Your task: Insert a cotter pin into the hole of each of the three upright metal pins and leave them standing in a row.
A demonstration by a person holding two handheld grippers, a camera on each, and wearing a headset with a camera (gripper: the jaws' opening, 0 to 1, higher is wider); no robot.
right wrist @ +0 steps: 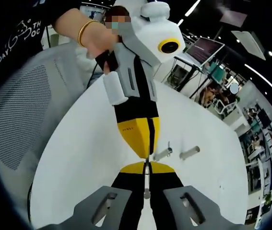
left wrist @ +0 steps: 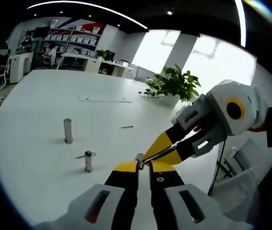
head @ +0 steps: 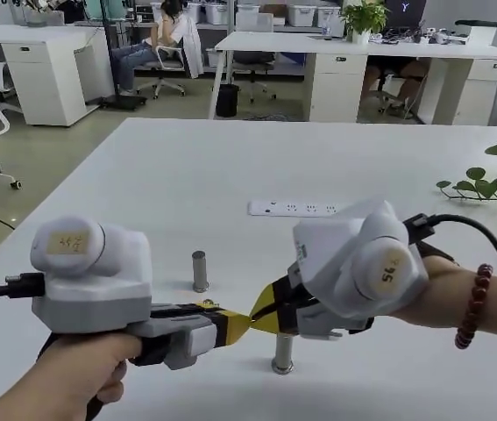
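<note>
Two metal pins stand upright on the white table: a bare one and a nearer one with a cotter pin through its top. Above the table the two grippers meet tip to tip. My left gripper points right and is shut on a small metal pin. My right gripper points left and is shut on a thin cotter pin, whose end touches the left gripper's tips. The held pin's hole is hidden.
A loose cotter pin lies on the table beyond the standing pins. A white power strip sits mid-table, and a leafy plant is at the right edge. Desks, chairs and a seated person fill the room behind.
</note>
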